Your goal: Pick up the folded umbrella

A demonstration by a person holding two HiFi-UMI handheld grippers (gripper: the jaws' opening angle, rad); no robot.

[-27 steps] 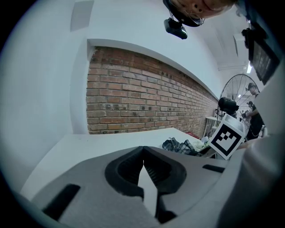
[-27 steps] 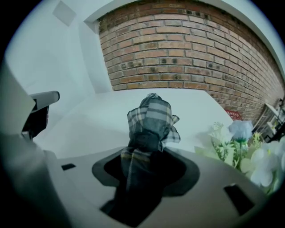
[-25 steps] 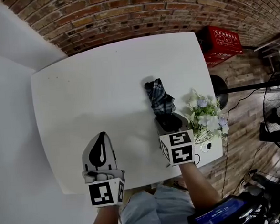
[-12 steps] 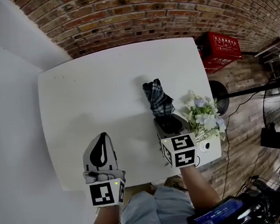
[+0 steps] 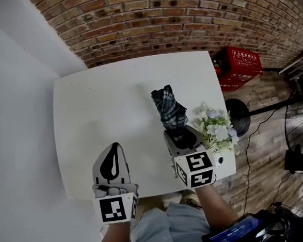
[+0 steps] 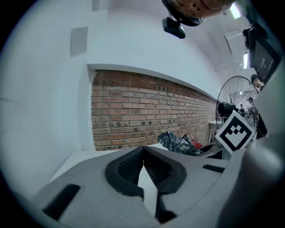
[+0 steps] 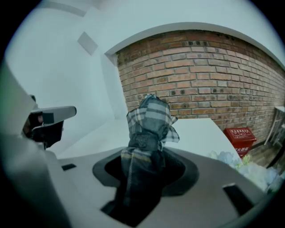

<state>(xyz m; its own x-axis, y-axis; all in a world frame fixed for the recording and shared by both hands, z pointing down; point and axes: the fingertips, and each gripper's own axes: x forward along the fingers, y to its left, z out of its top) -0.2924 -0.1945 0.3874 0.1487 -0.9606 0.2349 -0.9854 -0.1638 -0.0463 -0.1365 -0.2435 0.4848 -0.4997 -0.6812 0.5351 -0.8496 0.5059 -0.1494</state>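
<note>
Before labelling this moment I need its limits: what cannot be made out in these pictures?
Handle end of the folded umbrella: head and right gripper views, buried inside the right gripper.
Print on the red crate: head view, too small.
What holds the flowers: head view, mostly covered by blooms and that gripper.

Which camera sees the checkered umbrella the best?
The right gripper view: the folded umbrella fills the middle, clamped between that gripper's jaws, its plaid cloth clear. The head view shows the umbrella smaller, from above, poking out of the right gripper. The left gripper view catches only a small bit of it, far off.
</note>
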